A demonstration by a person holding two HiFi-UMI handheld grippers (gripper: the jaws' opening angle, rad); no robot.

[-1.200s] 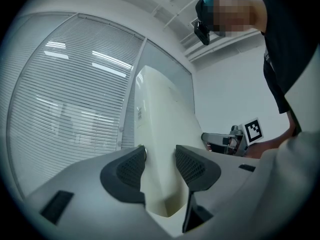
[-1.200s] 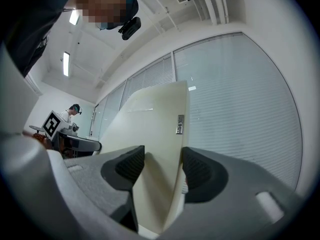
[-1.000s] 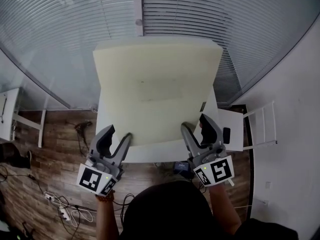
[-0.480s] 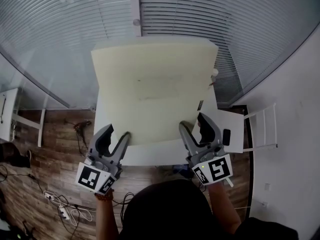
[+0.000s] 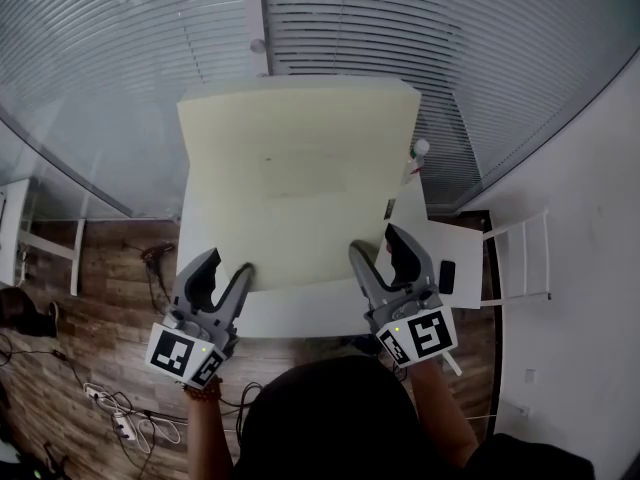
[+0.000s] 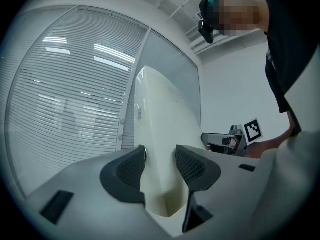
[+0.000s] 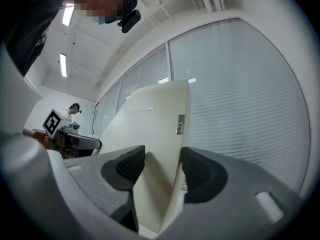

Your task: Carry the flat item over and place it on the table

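Now, left jaws: your left gripper (image 6: 161,164) pinches the near-left edge of the foam slab (image 5: 300,168), with a pad pressed on each face.
Right jaws: your right gripper (image 7: 159,171) clamps the slab's near-right edge the same way.
Slab: pale and thick, held between both grippers over the white table (image 5: 300,313), hiding most of its top; you cannot tell whether the far edge touches.
Edges: a bare strip of table shows along the near side, between your grippers.
Room: slatted blinds (image 5: 400,48) beyond the table; wood floor (image 5: 100,268) below, cables (image 5: 110,408) at left, white chair (image 5: 520,258) at right.
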